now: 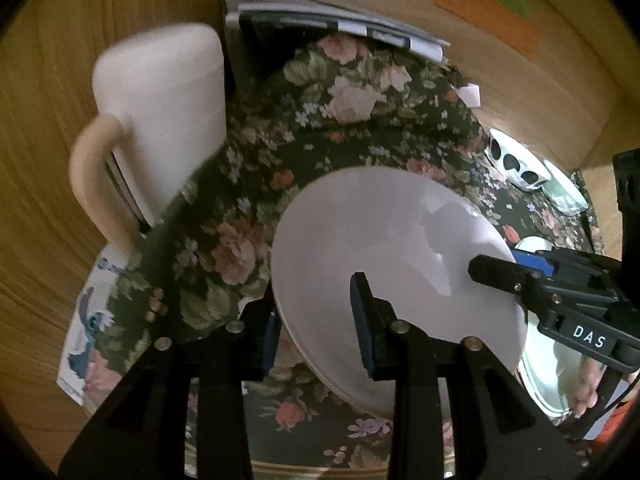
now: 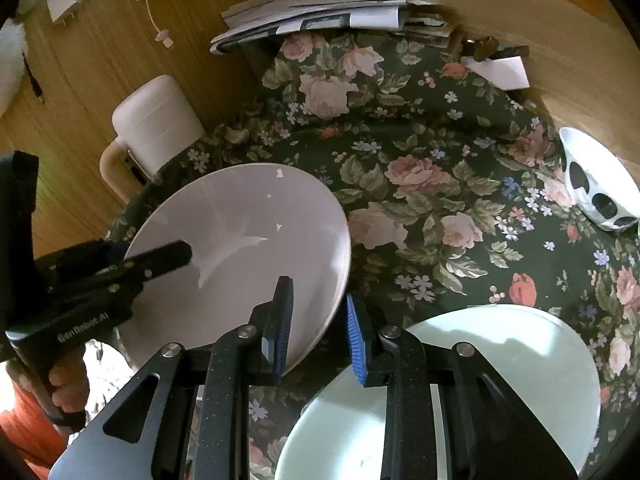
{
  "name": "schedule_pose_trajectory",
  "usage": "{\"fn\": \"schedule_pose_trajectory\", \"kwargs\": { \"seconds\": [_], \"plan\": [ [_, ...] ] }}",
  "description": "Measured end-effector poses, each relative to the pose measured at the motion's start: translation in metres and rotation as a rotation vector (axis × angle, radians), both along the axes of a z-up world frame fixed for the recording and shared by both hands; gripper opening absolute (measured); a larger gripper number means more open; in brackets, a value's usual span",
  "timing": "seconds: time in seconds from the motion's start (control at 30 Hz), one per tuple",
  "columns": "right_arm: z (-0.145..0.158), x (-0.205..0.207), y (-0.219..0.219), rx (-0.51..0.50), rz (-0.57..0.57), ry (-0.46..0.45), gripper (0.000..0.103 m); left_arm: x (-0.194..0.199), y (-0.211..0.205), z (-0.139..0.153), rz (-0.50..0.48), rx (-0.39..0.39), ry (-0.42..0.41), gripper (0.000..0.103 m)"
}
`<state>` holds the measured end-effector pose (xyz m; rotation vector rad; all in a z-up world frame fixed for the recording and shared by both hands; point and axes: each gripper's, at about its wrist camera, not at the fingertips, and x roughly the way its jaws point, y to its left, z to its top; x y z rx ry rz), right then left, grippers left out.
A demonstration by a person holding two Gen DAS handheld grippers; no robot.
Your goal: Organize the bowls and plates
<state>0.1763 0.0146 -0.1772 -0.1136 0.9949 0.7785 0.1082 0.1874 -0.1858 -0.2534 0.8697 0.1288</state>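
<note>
Two hand-held grippers are pinching opposite edges of a white plate (image 2: 240, 248), holding it tilted above a floral-clothed surface (image 2: 420, 160). The left hand-held gripper (image 1: 316, 328) and right hand-held gripper (image 2: 318, 328) are each clamping its rim. It looks rigid, smooth, breakable; rim grips seem best. A round plate, it has no long axis.

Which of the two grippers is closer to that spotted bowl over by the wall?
Right. The right gripper grips the white plate's near rim on the side toward the spotted bowl. The left gripper clamps the plate's opposite edge, farther from the bowl.
</note>
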Motion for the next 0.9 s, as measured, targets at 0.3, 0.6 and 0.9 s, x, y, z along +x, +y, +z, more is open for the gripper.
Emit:
{"fn": "schedule_pose_trajectory", "kwargs": {
  "seconds": [0.3,0.6,0.9],
  "plan": [
    [0.031,-0.01,-0.021,0.048,-0.021,-0.093,0.038,-0.007,-0.008,0.03,-0.007,0.053,-0.075,0.048],
    [0.071,-0.012,-0.061,0.085,-0.103,-0.225,0.055,-0.007,-0.037,0.071,-0.052,0.116,-0.178,0.06],
    [0.087,-0.001,-0.112,0.105,-0.199,-0.286,0.064,0.011,-0.08,0.099,-0.124,0.148,-0.262,0.077]
  ]
}}
